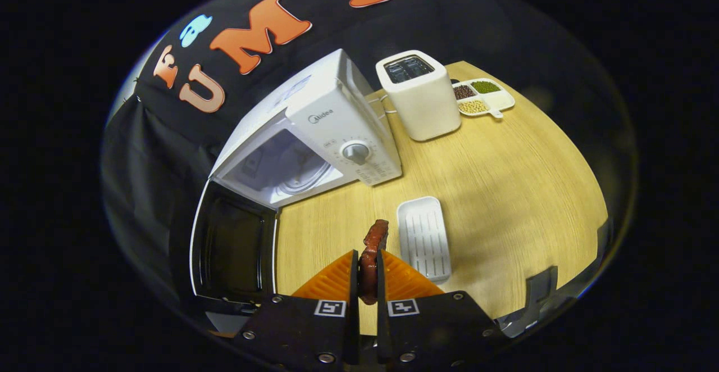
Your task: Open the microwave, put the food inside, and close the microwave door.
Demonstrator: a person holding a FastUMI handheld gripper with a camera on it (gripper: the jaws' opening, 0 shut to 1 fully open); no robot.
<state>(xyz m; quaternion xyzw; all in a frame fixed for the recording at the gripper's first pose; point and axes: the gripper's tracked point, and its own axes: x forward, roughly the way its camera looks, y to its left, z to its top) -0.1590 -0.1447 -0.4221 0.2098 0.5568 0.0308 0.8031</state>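
On the wooden table (505,192), the microwave (337,119) sits with its door (233,243) swung all the way open, so the white cavity with its round turntable (303,175) is exposed and ready to load. First step of the task looks done to me.

The gripper (368,268) is closed down tight on the food (372,254), a thin reddish-brown strip that looks like a slice of meat. Both orange fingers (331,279) press flat on its sides, with barely a gap between them, and the top end of the strip pokes out just past the fingertips. Holding it edge-on like that makes sense, since a floppy slice would sag or slip if pinched by a corner.

Just beside the fingers, on the side away from the microwave, is a white ribbed tray (424,237), lying bare, so my guess is that's where the food was picked from. Further back stands a white toaster (418,94), and next to it a divided dish (486,96) of beans and grains, neither of which matters here.

The food hangs above the table between tray and open door, not yet inside. Next it needs to go over towards the cavity without clipping the door edge, and the door gets shut afterwards.
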